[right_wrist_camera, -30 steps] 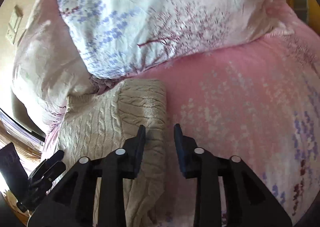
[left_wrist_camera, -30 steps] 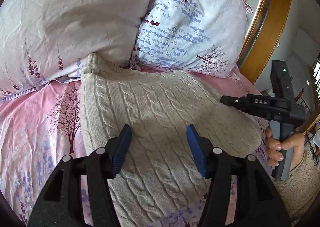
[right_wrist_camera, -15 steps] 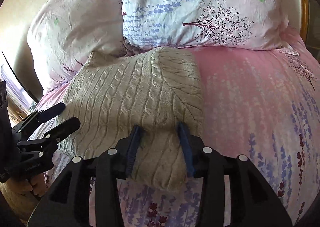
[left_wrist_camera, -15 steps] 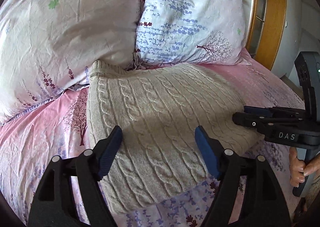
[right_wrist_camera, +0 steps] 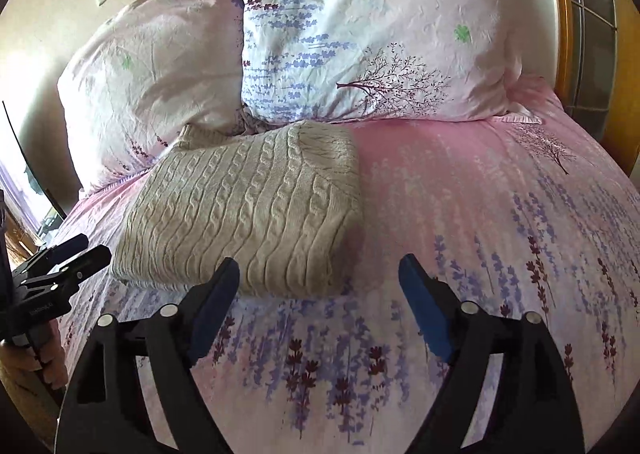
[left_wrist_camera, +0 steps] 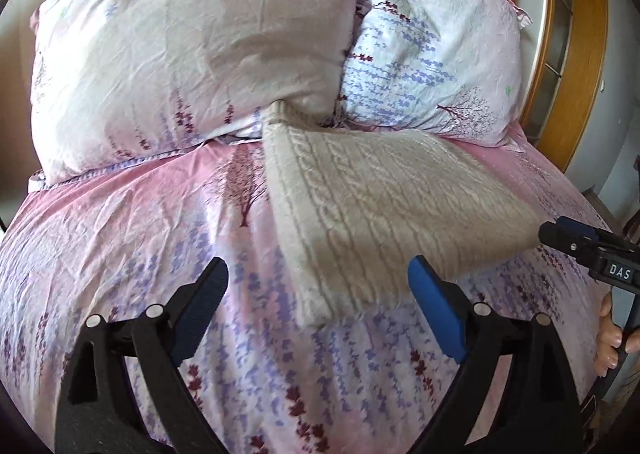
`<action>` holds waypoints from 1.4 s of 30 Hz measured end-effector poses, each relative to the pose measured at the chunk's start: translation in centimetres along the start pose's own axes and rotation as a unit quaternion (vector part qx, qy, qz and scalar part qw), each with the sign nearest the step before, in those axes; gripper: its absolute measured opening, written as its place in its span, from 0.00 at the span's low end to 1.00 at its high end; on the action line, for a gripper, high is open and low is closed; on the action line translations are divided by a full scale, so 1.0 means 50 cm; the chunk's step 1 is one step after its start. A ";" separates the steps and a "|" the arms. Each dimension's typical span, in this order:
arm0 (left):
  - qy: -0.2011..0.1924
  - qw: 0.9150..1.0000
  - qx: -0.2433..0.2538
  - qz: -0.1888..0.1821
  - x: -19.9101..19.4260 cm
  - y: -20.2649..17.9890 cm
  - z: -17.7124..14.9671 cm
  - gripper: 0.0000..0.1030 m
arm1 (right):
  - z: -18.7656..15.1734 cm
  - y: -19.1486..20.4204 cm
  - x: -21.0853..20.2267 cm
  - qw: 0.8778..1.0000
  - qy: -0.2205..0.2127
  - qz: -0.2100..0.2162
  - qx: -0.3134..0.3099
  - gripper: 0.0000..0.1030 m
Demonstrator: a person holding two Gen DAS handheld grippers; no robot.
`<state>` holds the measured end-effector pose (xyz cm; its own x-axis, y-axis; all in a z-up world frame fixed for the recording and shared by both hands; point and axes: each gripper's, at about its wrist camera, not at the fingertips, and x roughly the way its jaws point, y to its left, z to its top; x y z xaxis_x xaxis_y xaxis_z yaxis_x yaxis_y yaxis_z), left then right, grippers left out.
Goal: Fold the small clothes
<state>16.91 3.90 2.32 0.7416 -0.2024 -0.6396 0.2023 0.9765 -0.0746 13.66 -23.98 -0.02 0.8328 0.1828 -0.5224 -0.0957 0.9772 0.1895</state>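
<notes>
With the left gripper (left_wrist_camera: 316,294) and right gripper (right_wrist_camera: 318,286) both spread wide and empty, their jaws having just opened, the folded beige cable-knit sweater (right_wrist_camera: 248,210) lies on the pink floral bedspread (right_wrist_camera: 480,214), where a careless brush could undo its fold.

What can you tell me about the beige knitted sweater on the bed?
The sweater is a cream cable-knit garment, thick and soft-looking, folded into a neat rectangular stack. It lies flat on the pink flowered bedsheet, with its far end tucked against the two pillows. No claw touches it; both stand open, short of its near edge.
</notes>
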 end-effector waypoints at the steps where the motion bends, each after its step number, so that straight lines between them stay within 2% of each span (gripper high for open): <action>1: 0.006 1.000 -0.003 0.004 -0.003 0.007 -0.010 0.90 | -0.009 0.007 -0.002 1.000 0.003 -0.004 -0.004 0.90; 3: 0.019 1.000 -0.012 0.010 -0.008 0.017 -0.022 0.92 | -0.023 0.023 -0.003 1.000 0.004 -0.019 -0.009 0.99; 5: 0.032 0.999 -0.021 0.010 -0.009 0.024 -0.032 0.94 | -0.036 0.036 -0.003 1.000 0.004 -0.028 -0.012 0.99; 8: 0.050 0.998 -0.032 0.008 -0.003 0.025 -0.039 0.95 | -0.047 0.048 0.012 0.999 0.028 -0.032 -0.005 0.99; 11: 0.067 0.997 -0.033 0.029 0.005 0.017 -0.044 0.97 | -0.056 0.053 0.023 0.999 0.044 -0.032 -0.002 0.99; 17: 0.084 0.995 -0.034 0.028 0.022 0.003 -0.055 0.98 | -0.066 0.067 0.039 0.996 0.067 -0.061 -0.021 0.99; 20: 0.104 0.993 -0.032 0.048 0.038 0.000 -0.063 0.98 | -0.070 0.069 0.045 0.994 0.078 -0.066 -0.024 0.99; 30: 0.110 0.992 -0.016 0.061 0.045 -0.004 -0.065 0.98 | -0.074 0.070 0.055 0.992 0.095 -0.083 -0.029 0.99; 42: 0.111 0.992 -0.016 0.058 0.047 -0.003 -0.064 0.98 | -0.076 0.077 0.056 0.990 0.099 -0.093 -0.037 0.99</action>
<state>16.57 3.49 -1.63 0.5996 -0.0700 -0.7973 0.1003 0.9949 -0.0119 13.57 -19.31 -3.92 0.7173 0.0093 -0.6967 0.0039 0.9998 0.0173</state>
